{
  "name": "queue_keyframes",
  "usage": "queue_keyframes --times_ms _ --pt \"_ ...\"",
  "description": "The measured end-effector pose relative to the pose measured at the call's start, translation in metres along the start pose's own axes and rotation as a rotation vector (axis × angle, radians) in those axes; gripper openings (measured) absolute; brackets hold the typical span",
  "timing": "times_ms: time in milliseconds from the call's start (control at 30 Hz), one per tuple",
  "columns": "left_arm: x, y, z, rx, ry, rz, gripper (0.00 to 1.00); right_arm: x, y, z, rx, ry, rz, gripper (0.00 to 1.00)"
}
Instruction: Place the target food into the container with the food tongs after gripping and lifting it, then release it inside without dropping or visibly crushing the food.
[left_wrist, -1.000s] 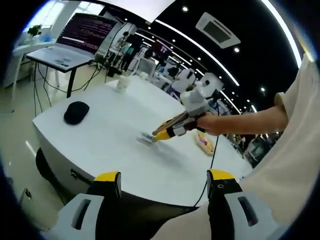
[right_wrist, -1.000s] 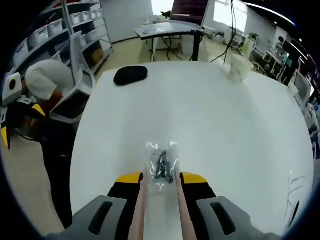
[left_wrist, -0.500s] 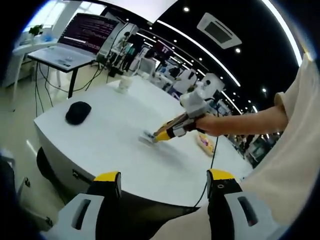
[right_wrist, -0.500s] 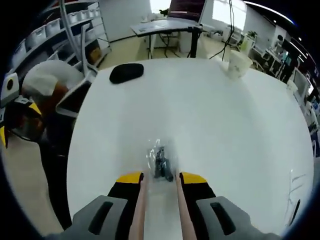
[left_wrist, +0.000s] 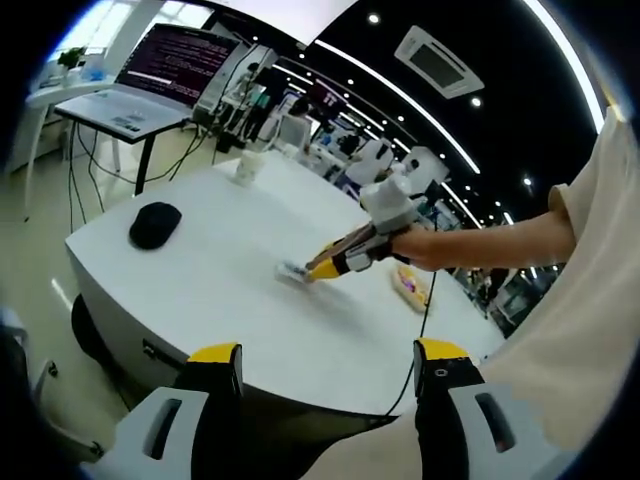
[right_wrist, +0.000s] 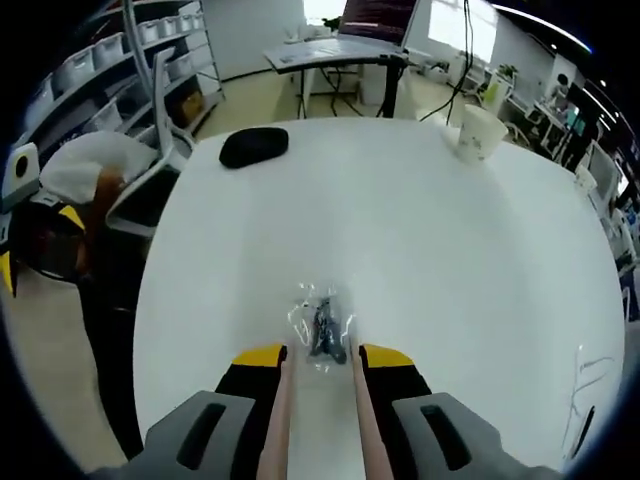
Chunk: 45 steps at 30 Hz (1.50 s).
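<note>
A: Right gripper (right_wrist: 318, 352) first. What's it holding?
B: Tongs (right_wrist: 317, 415), two thin tan arms running up between the yellow-tipped jaws. Jaws are clamped onto the tong arms. Tong tips sit either side of the food packet (right_wrist: 321, 327), a clear crinkly wrapper with something dark inside. Can't make out what the food is.
A: Tips squeezing it or just beside?
B: Can't tell, the wrapper glare hides the contact. Packet lies on the white table (right_wrist: 400, 230).
A: Same thing in the left gripper view?
B: Yes, right gripper (left_wrist: 322, 266) comes in from the right, person's hand (left_wrist: 425, 245) on it, packet (left_wrist: 293, 272) a small blur at its tip. Too small to read.
A: Left gripper (left_wrist: 328, 360)?
B: Jaws spread wide apart, nothing between them, hanging off the table's near edge (left_wrist: 250, 330). Gripper bodies cut off at the bottom.
A: Container?
B: Maybe the pale tray-like thing (left_wrist: 410, 285) past the hand, something pinkish in it, partly hidden by the arm. Not sure.
A: Rest of the table?
B: Black rounded object (right_wrist: 254, 146) far left, white paper cup (right_wrist: 478, 133) far right. A laptop desk (right_wrist: 335, 50) beyond, screen cut by the top edge. At the left edge, a light sleeve (right_wrist: 85, 170), mostly cropped.
</note>
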<state>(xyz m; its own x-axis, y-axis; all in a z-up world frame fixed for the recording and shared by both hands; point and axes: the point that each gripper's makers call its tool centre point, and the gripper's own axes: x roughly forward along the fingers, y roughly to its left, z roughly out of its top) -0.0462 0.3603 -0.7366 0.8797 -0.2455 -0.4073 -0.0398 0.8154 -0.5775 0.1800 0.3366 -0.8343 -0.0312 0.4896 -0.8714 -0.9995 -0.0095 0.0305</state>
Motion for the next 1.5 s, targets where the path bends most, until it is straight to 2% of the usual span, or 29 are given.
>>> queue_keyframes --times_ms 333,567,1000,1233,1500 --pt "0.000 0.004 0.000 0.001 0.000 -0.004 0.69 0.001 -0.003 0.012 0.003 -0.022 -0.022 0.27" --pt "-0.002 0.007 -0.002 -0.009 -0.001 0.003 0.69 0.007 0.003 0.002 0.002 0.020 -0.003 0.26" --pt "0.001 0.006 -0.002 -0.015 0.001 -0.003 0.69 0.008 -0.002 -0.001 0.027 0.022 0.003 0.26" --pt "0.000 0.007 -0.003 -0.020 0.000 0.001 0.69 0.018 0.000 -0.005 0.003 0.046 -0.001 0.27" --pt "0.000 0.011 -0.004 -0.032 0.000 0.008 0.69 0.018 -0.001 -0.003 0.012 0.042 -0.006 0.25"
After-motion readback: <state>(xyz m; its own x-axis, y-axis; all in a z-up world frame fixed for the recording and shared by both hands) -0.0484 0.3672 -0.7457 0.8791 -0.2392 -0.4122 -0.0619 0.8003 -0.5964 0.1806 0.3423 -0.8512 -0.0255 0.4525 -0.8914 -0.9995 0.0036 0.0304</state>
